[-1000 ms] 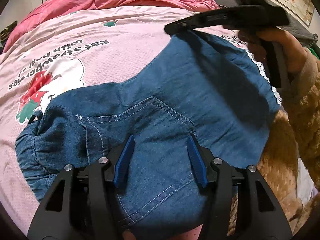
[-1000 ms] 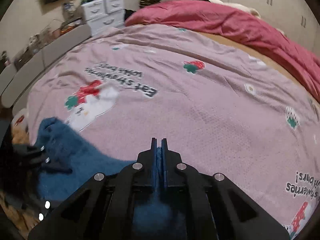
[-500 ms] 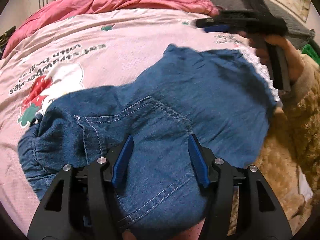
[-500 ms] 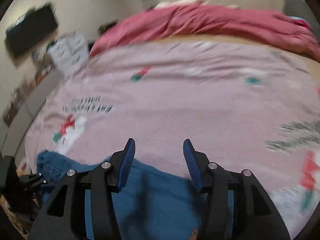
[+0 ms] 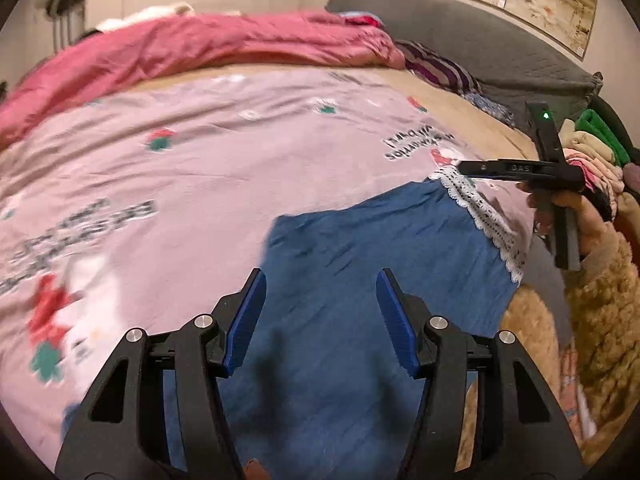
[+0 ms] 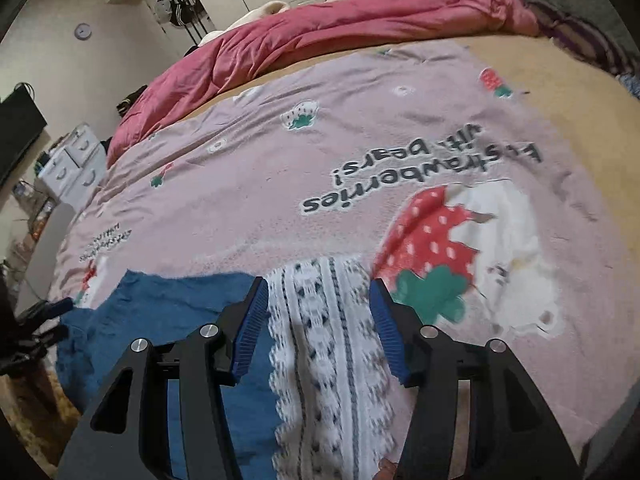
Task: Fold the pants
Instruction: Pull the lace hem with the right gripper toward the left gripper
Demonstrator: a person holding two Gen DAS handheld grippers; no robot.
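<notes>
The pants (image 5: pixel 380 272) are seen spread flat on the pink sheet (image 5: pixel 224 168) of the bed, close to its near edge. In the left wrist view the blue cloth fills the area from 6 o'clock toward 2 o'clock, and a white lace hem (image 5: pixel 484 220) runs along its edge at about 2 o'clock. The left tool (image 5: pixel 320 320) is held wide, with both blue pads apart and nothing gripped between them; the denim is seen below and between the pads. Whether the pads touch the cloth cannot be told.

The right tool (image 5: pixel 470 168) appears in the same view at 3 o'clock, gripped by a hand (image 5: pixel 576 216) in a fuzzy tan sleeve (image 5: pixel 608 292), its tip just beside the far end of the lace hem.

In the right wrist view the right tool (image 6: pixel 318 330) is likewise wide, with nothing held. The lace hem (image 6: pixel 320 340) is framed between its 2 pads, the blue cloth (image 6: pixel 168 320) lies toward 8 o'clock, and a printed strawberry (image 6: pixel 428 240) on the sheet lies at about 2 o'clock. The left tool (image 6: pixel 44 312) is visible at 9 o'clock, at the far edge of the cloth.

A red quilt (image 6: pixel 340 28) is bunched along the far side of the bed at 12 o'clock. White drawers (image 6: pixel 74 164) stand at 10 o'clock beyond the bed.
</notes>
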